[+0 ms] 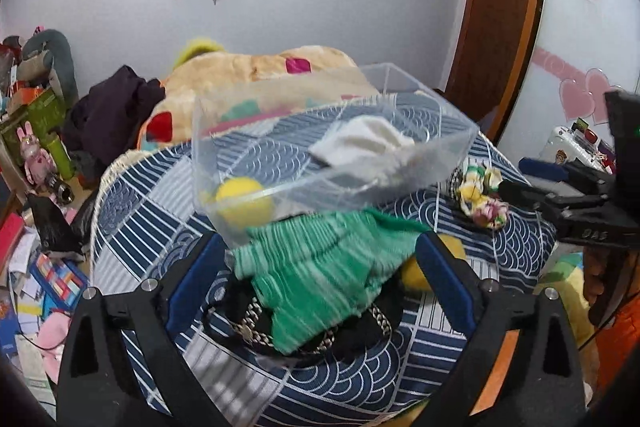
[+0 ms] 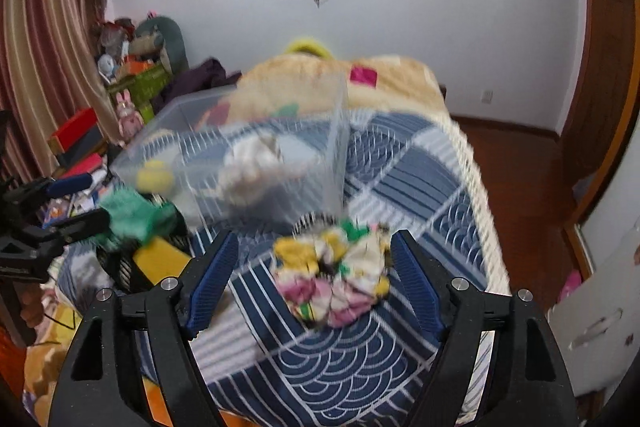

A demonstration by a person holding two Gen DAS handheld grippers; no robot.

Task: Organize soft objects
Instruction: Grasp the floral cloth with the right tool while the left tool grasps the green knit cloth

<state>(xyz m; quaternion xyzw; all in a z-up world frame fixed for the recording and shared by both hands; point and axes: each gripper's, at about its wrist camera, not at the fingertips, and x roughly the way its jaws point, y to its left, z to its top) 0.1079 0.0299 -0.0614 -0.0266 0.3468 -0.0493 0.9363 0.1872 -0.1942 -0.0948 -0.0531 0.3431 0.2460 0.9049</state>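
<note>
We hold our left gripper spread around the green knitted cloth. Our right gripper stands spread around the floral scrunchie, near the clear plastic box on the bed

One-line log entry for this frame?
left claw: open, over green cloth | right claw: open, around floral scrunchie | clear bin: white cloth, yellow ball

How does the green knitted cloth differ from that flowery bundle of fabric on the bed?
The green knitted cloth is one plain colour; the flowery fabric bundle mixes pink, yellow, white and green. The green cloth lies spread over a black item, while the bundle is scrunched into a ruffled ball directly on the blue patterned bedcover. Both sit outside the clear plastic box, each between open gripper fingers.
</note>
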